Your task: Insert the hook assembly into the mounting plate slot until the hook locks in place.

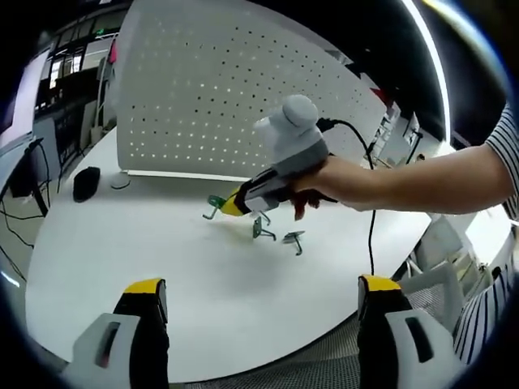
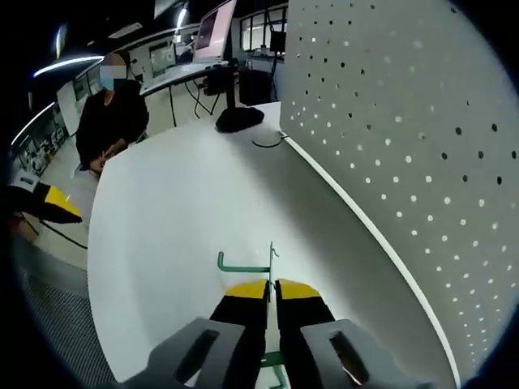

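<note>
A green wire hook (image 2: 243, 267) sticks out from between the yellow tips of my right gripper (image 2: 272, 293), which is shut on it just above the white table (image 2: 154, 235). In the left gripper view a hand holds that right gripper (image 1: 233, 203) with the hook (image 1: 214, 208) at its tip, low in front of the upright white pegboard (image 1: 219, 89). Two more green hooks (image 1: 262, 231) (image 1: 293, 240) lie on the table beside it. My left gripper (image 1: 263, 289) is open and holds nothing, back near the table's edge. The pegboard (image 2: 405, 162) rises close on the right of the right gripper view.
A black object (image 2: 239, 119) and a thin cable loop (image 2: 268, 142) lie at the pegboard's far end. A person (image 2: 113, 109) sits beyond the table. A black cable (image 1: 371, 211) trails from the right gripper. Desks and monitors (image 2: 212, 32) stand behind.
</note>
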The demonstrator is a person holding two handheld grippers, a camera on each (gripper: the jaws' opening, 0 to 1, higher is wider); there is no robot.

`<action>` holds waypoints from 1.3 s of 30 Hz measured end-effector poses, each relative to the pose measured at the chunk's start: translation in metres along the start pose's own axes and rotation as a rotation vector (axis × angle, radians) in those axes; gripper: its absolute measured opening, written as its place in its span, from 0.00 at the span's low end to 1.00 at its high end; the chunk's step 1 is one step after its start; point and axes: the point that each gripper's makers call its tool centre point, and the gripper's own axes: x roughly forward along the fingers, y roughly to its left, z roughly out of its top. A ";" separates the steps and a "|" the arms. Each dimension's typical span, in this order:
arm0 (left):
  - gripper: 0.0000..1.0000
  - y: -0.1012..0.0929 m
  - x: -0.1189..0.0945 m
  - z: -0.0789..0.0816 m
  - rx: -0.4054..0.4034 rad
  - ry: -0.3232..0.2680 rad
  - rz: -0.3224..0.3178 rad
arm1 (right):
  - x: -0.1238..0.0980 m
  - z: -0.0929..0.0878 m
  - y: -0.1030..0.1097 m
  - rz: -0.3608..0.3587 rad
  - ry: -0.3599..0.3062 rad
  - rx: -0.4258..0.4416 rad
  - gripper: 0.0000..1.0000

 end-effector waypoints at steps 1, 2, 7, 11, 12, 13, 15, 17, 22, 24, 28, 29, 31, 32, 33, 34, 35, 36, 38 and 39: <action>1.00 0.000 0.000 0.001 0.002 0.001 0.000 | -0.002 0.001 0.000 -0.004 -0.008 0.002 0.01; 1.00 0.001 -0.001 0.001 0.005 0.001 0.000 | -0.006 0.002 -0.001 -0.009 -0.017 0.007 0.01; 1.00 0.008 -0.004 0.009 0.006 -0.004 0.009 | -0.022 0.008 -0.003 -0.041 -0.078 0.036 0.01; 1.00 0.013 -0.008 0.020 -0.001 -0.023 0.016 | -0.040 0.016 -0.004 -0.067 -0.139 0.066 0.01; 1.00 0.014 -0.008 0.024 0.003 -0.028 0.017 | -0.046 0.019 -0.004 -0.076 -0.157 0.073 0.01; 1.00 0.014 -0.008 0.027 0.005 -0.032 0.018 | -0.050 0.020 -0.004 -0.083 -0.169 0.075 0.01; 1.00 0.015 -0.008 0.034 0.005 -0.041 0.015 | -0.059 0.025 -0.003 -0.096 -0.206 0.084 0.01; 1.00 0.014 -0.008 0.040 0.001 -0.052 0.006 | -0.068 0.028 -0.003 -0.112 -0.233 0.100 0.01; 0.97 0.010 -0.007 0.053 0.004 -0.069 -0.019 | -0.084 0.030 0.002 -0.128 -0.277 0.136 0.01; 0.97 0.010 -0.007 0.058 -0.008 -0.082 -0.028 | -0.091 0.030 0.003 -0.138 -0.301 0.156 0.01; 0.96 0.008 -0.006 0.067 -0.050 -0.102 -0.052 | -0.103 0.031 0.006 -0.156 -0.345 0.204 0.01; 0.96 0.008 -0.006 0.069 -0.055 -0.105 -0.055 | -0.105 0.032 0.007 -0.157 -0.358 0.215 0.01; 0.95 0.008 -0.007 0.072 -0.059 -0.109 -0.061 | -0.112 0.032 0.009 -0.167 -0.382 0.228 0.01; 0.95 0.008 -0.006 0.073 -0.061 -0.111 -0.064 | -0.116 0.034 0.010 -0.177 -0.401 0.235 0.01; 0.95 0.008 -0.006 0.074 -0.064 -0.110 -0.069 | -0.117 0.032 0.012 -0.184 -0.396 0.227 0.01; 0.94 0.007 -0.006 0.074 -0.069 -0.105 -0.078 | -0.119 0.032 0.013 -0.197 -0.403 0.221 0.01; 0.93 0.007 -0.006 0.074 -0.071 -0.105 -0.080 | -0.121 0.032 0.015 -0.195 -0.415 0.228 0.01; 0.92 0.006 -0.006 0.075 -0.073 -0.107 -0.082 | -0.122 0.032 0.017 -0.192 -0.422 0.240 0.01; 0.90 0.004 -0.006 0.078 -0.074 -0.115 -0.092 | -0.127 0.032 0.022 -0.197 -0.438 0.253 0.01; 0.89 0.003 -0.006 0.080 -0.074 -0.119 -0.096 | -0.128 0.032 0.023 -0.197 -0.445 0.260 0.01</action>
